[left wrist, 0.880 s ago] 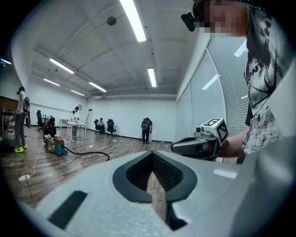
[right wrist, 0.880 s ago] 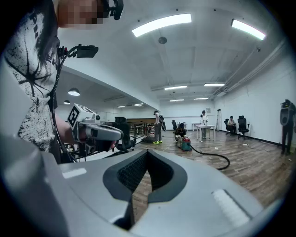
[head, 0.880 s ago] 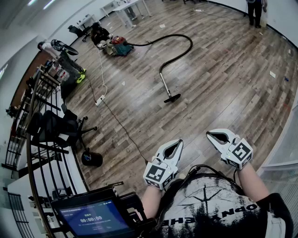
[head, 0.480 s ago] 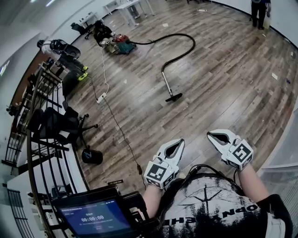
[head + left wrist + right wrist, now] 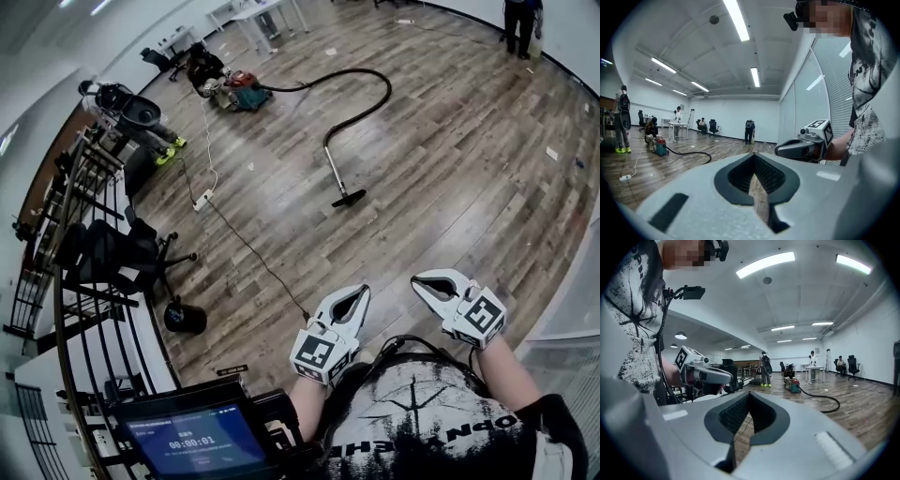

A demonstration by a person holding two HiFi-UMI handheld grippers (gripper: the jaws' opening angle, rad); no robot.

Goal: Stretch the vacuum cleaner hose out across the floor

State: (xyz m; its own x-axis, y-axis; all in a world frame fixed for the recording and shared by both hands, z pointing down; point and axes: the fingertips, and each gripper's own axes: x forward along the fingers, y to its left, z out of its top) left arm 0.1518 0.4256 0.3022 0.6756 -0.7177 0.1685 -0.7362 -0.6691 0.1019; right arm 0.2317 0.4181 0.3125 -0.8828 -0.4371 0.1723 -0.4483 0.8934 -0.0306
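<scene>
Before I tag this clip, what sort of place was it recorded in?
Probably a large open office or lab hall: wood-plank floor, black office chair by a railing, white tables at the far end, long ceiling strip lights.

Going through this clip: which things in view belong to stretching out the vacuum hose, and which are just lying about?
Belongs to the job:
- hose, lying curved on the floor
- wand at the hose's end
- vacuum cleaner
- left gripper and right gripper, both shut and empty

Just lying about:
- power strip and its cable
- office chair
</scene>
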